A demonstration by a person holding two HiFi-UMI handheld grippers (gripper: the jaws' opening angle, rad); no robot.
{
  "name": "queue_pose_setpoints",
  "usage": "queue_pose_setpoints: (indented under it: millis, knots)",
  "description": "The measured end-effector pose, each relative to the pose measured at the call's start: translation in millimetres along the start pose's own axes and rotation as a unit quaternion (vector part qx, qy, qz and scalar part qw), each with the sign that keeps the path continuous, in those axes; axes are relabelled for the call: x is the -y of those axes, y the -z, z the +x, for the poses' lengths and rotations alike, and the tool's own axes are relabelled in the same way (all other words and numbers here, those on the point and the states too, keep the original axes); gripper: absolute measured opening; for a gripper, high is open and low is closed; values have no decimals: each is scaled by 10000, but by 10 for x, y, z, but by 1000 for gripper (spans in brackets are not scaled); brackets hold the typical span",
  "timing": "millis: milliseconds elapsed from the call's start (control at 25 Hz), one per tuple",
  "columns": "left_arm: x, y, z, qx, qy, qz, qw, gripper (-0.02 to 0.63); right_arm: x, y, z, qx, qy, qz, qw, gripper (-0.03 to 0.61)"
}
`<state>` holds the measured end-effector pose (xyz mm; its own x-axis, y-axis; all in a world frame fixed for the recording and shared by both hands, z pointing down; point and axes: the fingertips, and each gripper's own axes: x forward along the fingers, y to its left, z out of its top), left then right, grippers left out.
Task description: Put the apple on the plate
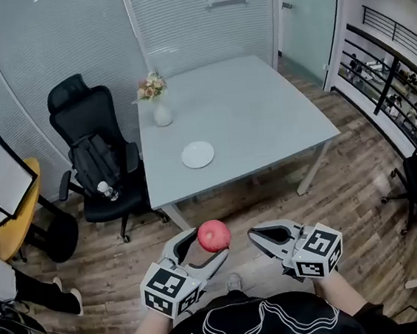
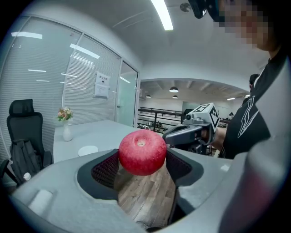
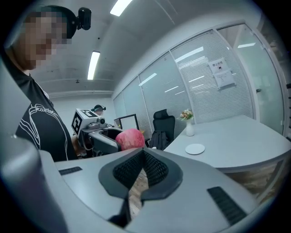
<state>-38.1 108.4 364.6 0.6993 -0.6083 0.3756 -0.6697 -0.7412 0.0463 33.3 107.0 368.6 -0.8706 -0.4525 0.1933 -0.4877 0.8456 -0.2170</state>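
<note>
A red apple (image 1: 213, 236) is held over the wooden floor, short of the table, with my left gripper (image 1: 205, 246) shut on it. In the left gripper view the apple (image 2: 142, 152) sits between the two dark ribbed pads (image 2: 105, 170). A small white plate (image 1: 197, 155) lies near the front of the grey table (image 1: 262, 112); it shows small in both gripper views (image 2: 87, 150) (image 3: 195, 149). My right gripper (image 1: 263, 237) hangs to the right of the apple, shut, with nothing in it. Its view shows the apple (image 3: 130, 138) and the left gripper beyond its closed jaws.
A white vase with flowers (image 1: 160, 110) stands at the table's far left. A black office chair (image 1: 100, 159) with a bag and bottle sits left of the table. A yellow side table with a monitor (image 1: 1, 180) is at far left. Glass walls lie behind.
</note>
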Motion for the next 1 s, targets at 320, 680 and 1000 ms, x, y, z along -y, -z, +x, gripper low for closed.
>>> queue_pose_setpoints:
  millis: [320,680,1000]
  knots:
    - [-1093,-183,344,63,-36,-33,10000,327,716,-241,818,-116,107,115,9998,9]
    - [-1797,-104,696,107,-171,-336,9992,327,1263,-172,1186,-328,271,360,9984,9]
    - [-2226,-109,1095,-7,-346,-468,9983,327,1751,-217,1490,-360,99,521,9979,9]
